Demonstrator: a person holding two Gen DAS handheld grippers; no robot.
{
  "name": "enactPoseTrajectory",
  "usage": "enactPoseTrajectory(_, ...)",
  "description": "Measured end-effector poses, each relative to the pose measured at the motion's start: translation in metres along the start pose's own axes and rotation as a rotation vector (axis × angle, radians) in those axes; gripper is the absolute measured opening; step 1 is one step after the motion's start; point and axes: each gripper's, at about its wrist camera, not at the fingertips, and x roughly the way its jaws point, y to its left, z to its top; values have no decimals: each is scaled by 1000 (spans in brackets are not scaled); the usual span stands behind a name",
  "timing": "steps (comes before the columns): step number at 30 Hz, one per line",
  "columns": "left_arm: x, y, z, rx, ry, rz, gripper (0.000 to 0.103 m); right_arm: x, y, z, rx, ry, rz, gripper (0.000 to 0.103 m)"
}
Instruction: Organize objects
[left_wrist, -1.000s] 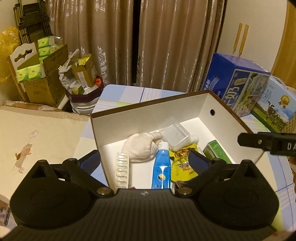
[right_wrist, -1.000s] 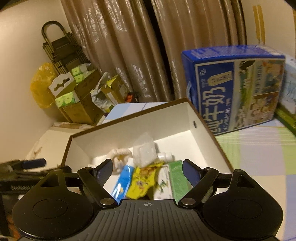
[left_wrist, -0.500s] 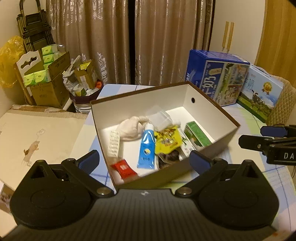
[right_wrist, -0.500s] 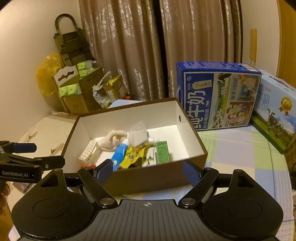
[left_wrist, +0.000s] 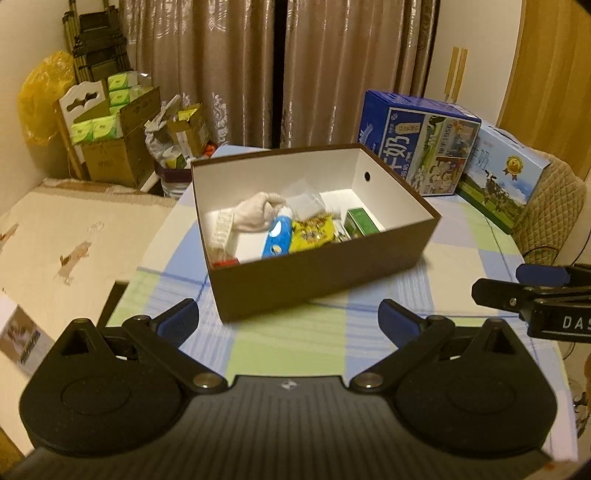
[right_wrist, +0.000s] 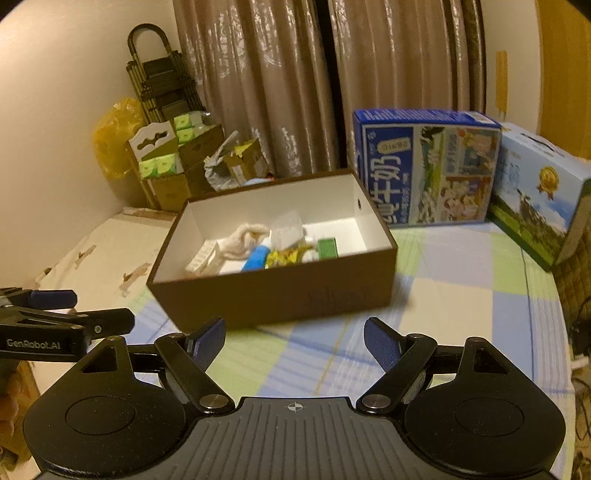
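We hold both tools short of the brown box (left_wrist: 325, 273), which sits on the checked tablecloth (left_wrist: 317, 343), and nothing is in either grasp. Our left gripper (left_wrist: 288, 321) has its fingers spread wide and empty; our right gripper (right_wrist: 294, 341) is just as wide and just as bare.

Inside the box the small things are gathered: a white cloth bundle (left_wrist: 258, 212) toward the far left corner, a blue tube (left_wrist: 277, 242) just beside it, a yellow packet (left_wrist: 312, 234) touching the tube, a green carton (left_wrist: 361, 220) to the right of that, and a clear tub (left_wrist: 304, 201) behind them.

No loose item shows on the cloth around the box, so by our reckoning the sorting looks finished or very nearly so. The blue milk carton (right_wrist: 424, 166) stands behind the box, apart from it.
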Motion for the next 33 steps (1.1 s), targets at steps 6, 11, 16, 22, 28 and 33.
enactPoseTrajectory(6, -29, -18, -30, -7, 0, 4, 102, -30, -8, -29, 8, 26, 6, 80)
enactPoseTrajectory(11, -49, -35, -55, -10, 15, 2, 102, -59, -17, -54, 24, 38, 14, 80)
enactPoseTrajectory(16, -69, -54, -81, -10, 26, 2, 102, -87, -21, -79, 28, 54, 6, 80)
enactPoseTrajectory(22, -91, -69, -107, -11, 39, 10, 102, -115, -26, -102, 41, 58, 11, 80)
enactPoseTrajectory(28, -109, -76, -129, -14, 47, 21, 102, -135, -21, -123, 39, 64, 23, 80)
enactPoseTrajectory(33, -121, -79, -143, -14, 51, 27, 102, -145, -14, -137, 36, 74, 32, 80)
